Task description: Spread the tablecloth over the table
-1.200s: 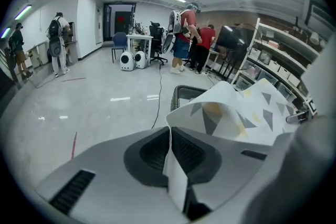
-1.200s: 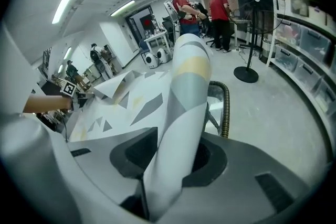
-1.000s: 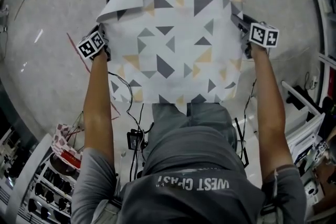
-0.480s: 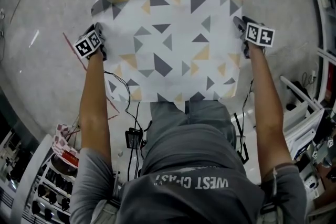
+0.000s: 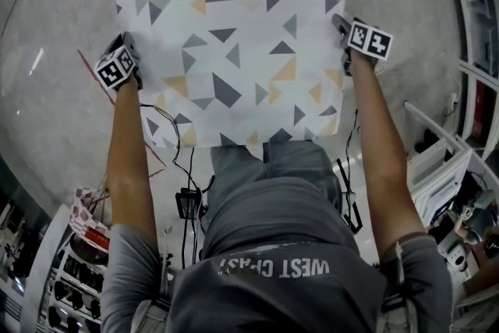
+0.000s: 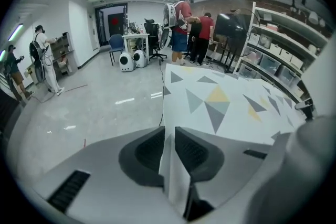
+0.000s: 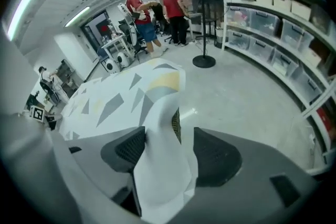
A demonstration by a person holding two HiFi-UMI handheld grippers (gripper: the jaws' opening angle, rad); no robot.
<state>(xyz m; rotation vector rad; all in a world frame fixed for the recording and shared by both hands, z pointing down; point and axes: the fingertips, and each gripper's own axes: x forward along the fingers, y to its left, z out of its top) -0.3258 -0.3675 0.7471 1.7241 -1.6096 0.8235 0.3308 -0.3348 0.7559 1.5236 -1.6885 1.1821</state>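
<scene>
The tablecloth [image 5: 234,43], white with grey and yellow triangles, lies spread flat before me and hides the table under it. My left gripper [image 5: 129,44] is at its left edge; in the left gripper view the gripper [image 6: 169,139] is shut on a thin fold of the cloth [image 6: 226,107]. My right gripper [image 5: 341,27] is at the right edge. In the right gripper view its jaws are opening: a bunched fold of cloth [image 7: 163,165] hangs between them, lying against the left pad [image 7: 126,152], with a gap to the right pad [image 7: 212,157].
Black cables [image 5: 187,168] trail over the grey floor below the cloth's near edge. Shelves with bins [image 7: 273,34] line the right side, and a fan stand [image 7: 203,60] is ahead. Several people [image 6: 181,23] stand far off by desks.
The cloth's far left corner, folded over before, now lies flat. Cloth and both grippers have shifted away from me, towards the top of the head view.
</scene>
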